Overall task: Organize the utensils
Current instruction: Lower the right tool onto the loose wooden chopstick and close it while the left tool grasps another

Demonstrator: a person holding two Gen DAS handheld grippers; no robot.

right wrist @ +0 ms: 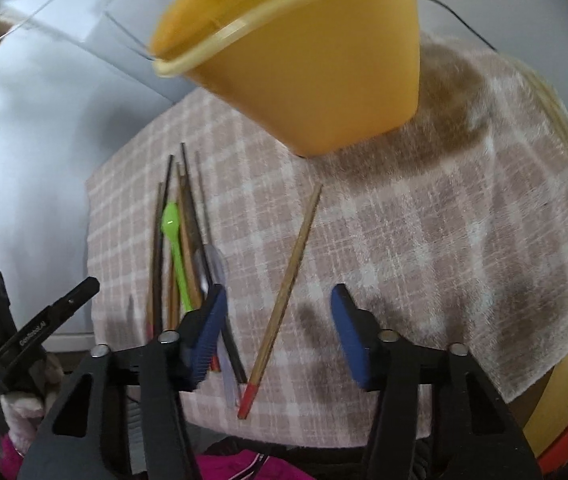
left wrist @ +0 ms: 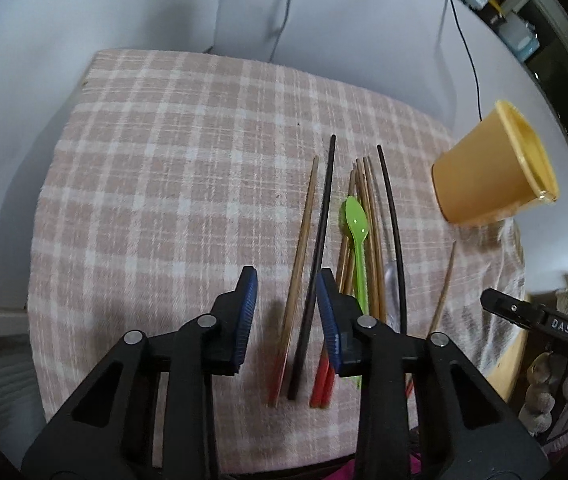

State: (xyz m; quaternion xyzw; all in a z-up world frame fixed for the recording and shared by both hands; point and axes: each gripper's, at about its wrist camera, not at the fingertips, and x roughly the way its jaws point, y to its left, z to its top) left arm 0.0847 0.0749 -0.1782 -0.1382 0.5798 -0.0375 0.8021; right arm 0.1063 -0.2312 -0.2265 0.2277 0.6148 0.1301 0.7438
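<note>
Several chopsticks and a green plastic spoon [left wrist: 356,227] lie on a pink checked cloth [left wrist: 164,200]. My left gripper [left wrist: 285,284] is open above a wooden chopstick [left wrist: 299,272] and a black chopstick [left wrist: 319,240], which lie between its blue pads. A yellow cup [left wrist: 491,168] stands at the right. In the right wrist view the cup [right wrist: 303,60] looms close ahead. My right gripper [right wrist: 280,320] is open over a lone red-tipped wooden chopstick [right wrist: 284,300]. The spoon [right wrist: 174,240] and the chopstick pile [right wrist: 192,248] lie to its left.
A clear plastic spoon [right wrist: 220,280] lies in the pile. The cloth covers a wooden table whose edge [right wrist: 563,392] shows at the right. A black cable [left wrist: 463,40] runs down the white wall behind. Plush toys [left wrist: 555,392] sit beyond the table's right edge.
</note>
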